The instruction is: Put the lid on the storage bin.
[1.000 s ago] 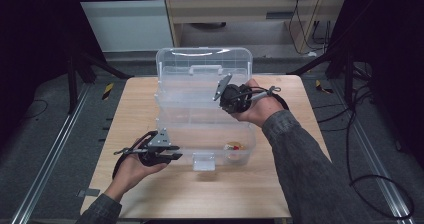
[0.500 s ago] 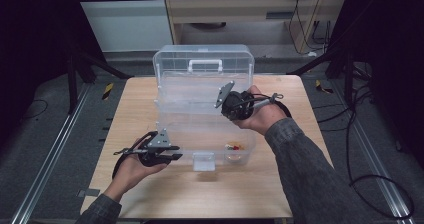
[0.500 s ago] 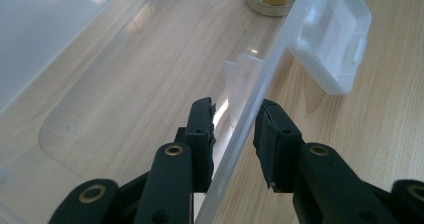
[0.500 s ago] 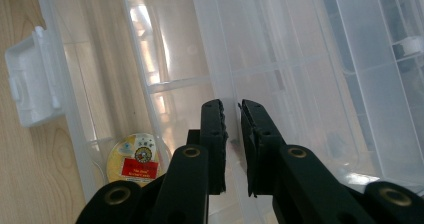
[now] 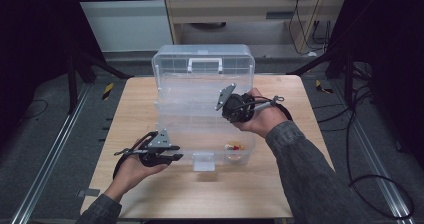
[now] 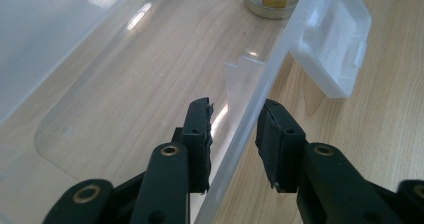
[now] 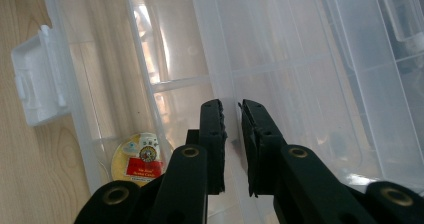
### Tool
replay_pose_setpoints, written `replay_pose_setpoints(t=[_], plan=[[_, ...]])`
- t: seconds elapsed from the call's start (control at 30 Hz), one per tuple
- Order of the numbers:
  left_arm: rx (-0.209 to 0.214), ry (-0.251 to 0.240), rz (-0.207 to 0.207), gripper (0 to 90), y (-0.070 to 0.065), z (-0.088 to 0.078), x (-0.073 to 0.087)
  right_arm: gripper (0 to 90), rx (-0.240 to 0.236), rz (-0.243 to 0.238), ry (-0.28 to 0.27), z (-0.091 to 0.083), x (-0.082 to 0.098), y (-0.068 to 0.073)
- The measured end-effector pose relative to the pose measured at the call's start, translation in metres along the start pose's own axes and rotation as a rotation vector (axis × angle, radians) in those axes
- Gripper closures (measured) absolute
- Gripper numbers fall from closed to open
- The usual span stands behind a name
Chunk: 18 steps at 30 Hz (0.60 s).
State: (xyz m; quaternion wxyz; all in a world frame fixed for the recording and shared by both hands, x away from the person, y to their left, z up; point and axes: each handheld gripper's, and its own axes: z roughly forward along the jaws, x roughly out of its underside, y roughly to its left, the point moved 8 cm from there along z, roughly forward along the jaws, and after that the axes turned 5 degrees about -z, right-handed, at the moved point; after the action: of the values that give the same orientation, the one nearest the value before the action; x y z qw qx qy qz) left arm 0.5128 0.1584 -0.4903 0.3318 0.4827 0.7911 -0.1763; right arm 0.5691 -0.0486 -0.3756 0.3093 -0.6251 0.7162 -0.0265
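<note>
My left tongs (image 6: 234, 134) straddle the front wall of the clear plastic box (image 5: 202, 79) near its left corner; their jaws have just been opening and stand apart from the wall. My right tongs (image 7: 232, 134) are pressed onto a clear tray edge (image 7: 225, 84) inside the box, pinching it. The box sits open at mid-desk (image 5: 135, 109), its latch flap (image 5: 203, 161) lying forward. A small round tin (image 7: 136, 156) rests in the bottom compartment
</note>
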Motion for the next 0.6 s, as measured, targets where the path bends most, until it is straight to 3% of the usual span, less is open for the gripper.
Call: replay_pose_setpoints(t=[0.27,0.6], plan=[[-0.004,-0.007,-0.025,63.1,0.0,0.001,0.001,80.5,-0.004,-0.01,-0.004,0.0,0.0,0.003],[-0.005,-0.008,-0.024,62.0,0.001,0.0,0.002,80.9,-0.012,-0.008,-0.016,-0.001,0.001,0.013]])
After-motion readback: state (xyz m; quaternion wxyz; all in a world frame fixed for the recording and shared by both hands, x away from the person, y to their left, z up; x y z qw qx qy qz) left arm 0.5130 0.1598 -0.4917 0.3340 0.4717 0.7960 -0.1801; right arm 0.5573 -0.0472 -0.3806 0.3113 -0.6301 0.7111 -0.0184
